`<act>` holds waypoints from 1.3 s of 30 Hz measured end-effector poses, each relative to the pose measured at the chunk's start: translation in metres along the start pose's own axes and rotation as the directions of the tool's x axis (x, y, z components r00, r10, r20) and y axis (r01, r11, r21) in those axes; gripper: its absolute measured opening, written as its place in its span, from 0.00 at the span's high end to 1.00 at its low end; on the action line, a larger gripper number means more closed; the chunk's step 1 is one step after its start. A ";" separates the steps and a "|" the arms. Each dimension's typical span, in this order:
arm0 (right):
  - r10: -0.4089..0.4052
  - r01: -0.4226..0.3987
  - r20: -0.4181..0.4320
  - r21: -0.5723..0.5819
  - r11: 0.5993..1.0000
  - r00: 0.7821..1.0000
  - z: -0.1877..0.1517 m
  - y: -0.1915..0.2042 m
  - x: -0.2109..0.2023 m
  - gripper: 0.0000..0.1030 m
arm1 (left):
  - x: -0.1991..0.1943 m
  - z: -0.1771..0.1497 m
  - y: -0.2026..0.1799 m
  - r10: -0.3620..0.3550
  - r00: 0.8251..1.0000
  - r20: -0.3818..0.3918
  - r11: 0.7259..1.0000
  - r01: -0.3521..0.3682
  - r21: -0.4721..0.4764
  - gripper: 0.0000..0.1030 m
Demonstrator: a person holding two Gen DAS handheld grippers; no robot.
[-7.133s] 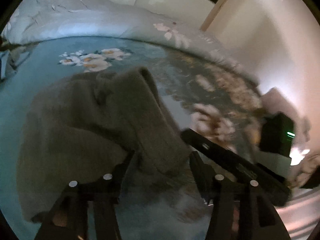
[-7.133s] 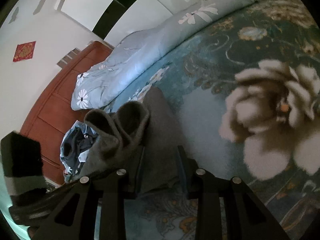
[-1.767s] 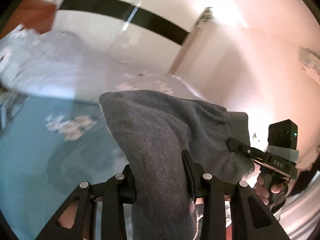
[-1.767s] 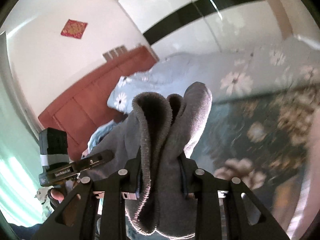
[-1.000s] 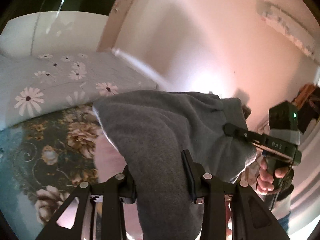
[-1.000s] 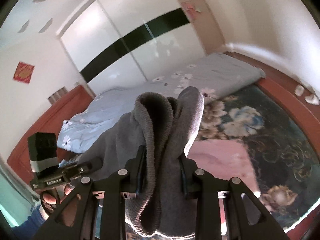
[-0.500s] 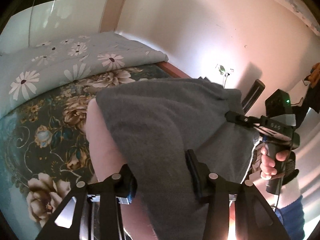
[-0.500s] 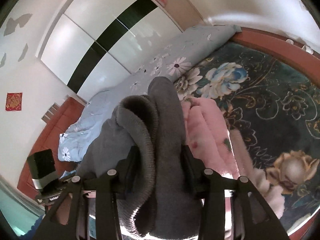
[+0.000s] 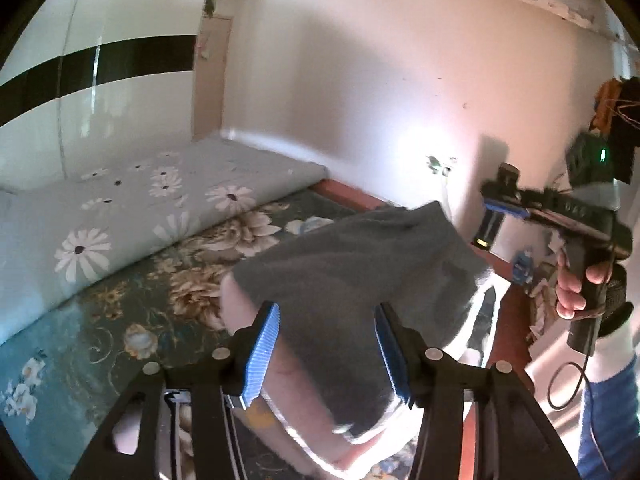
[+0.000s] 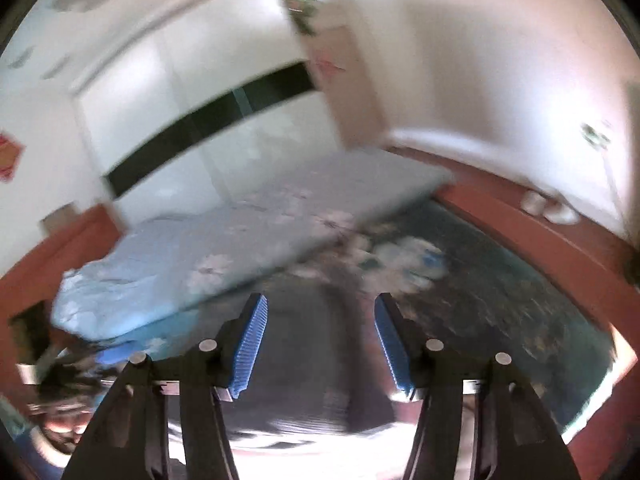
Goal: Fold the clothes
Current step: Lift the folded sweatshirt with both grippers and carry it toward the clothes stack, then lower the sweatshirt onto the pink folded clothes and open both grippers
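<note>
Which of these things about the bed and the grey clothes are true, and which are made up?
1. The grey garment lies on top of pink clothing. True.
2. The left gripper is squeezing the garment tight. False: its jaws are opening, with the cloth loose between them.
3. The quilt has daisies on it. True.
4. The bedspread is plain white. False: it is teal with big flowers.
5. A hand holds the right gripper. True.
</note>
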State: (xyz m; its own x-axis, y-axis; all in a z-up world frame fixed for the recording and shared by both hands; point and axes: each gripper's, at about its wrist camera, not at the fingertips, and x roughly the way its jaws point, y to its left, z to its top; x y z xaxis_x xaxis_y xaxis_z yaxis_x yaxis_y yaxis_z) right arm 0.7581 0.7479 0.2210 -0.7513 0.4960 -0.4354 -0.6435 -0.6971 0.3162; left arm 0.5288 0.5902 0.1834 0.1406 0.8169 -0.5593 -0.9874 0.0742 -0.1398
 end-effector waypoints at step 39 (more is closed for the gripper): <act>-0.204 0.175 -0.184 -0.162 0.971 0.961 -0.068 0.033 0.034 0.44 | 0.008 -0.044 -0.026 -0.014 0.994 -0.105 1.000 0.017 0.023 0.41</act>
State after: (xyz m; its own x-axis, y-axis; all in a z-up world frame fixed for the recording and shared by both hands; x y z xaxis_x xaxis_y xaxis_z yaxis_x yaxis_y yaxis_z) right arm 0.7214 0.7068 0.1587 -0.5638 0.5240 -0.6383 -0.7327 -0.6741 0.0938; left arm 0.5593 0.5693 0.1466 0.1614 0.7515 -0.6397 -0.9863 0.1013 -0.1300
